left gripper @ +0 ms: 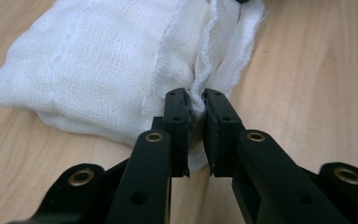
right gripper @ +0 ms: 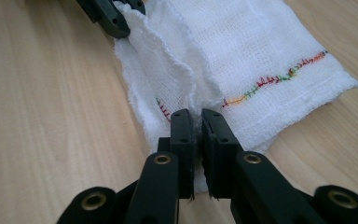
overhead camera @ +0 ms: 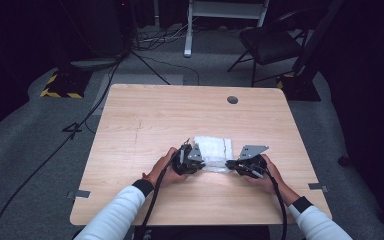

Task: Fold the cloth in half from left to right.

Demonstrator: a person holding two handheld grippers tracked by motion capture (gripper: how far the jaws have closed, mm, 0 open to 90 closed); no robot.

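Pale wooden table (overhead camera: 145, 125) bore a folded white gauze cloth with multicoloured stitching (overhead camera: 212, 151) near its front middle. Left gripper (left gripper: 196, 105) and right gripper (right gripper: 196, 122) each pinched a near-edge corner layer; soft, light fabric, probably best held by such hems.

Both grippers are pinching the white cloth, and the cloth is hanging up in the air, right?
Not quite. Both the left gripper and the right gripper do pinch the white cloth, but it lies on the wooden table, as the high view shows.
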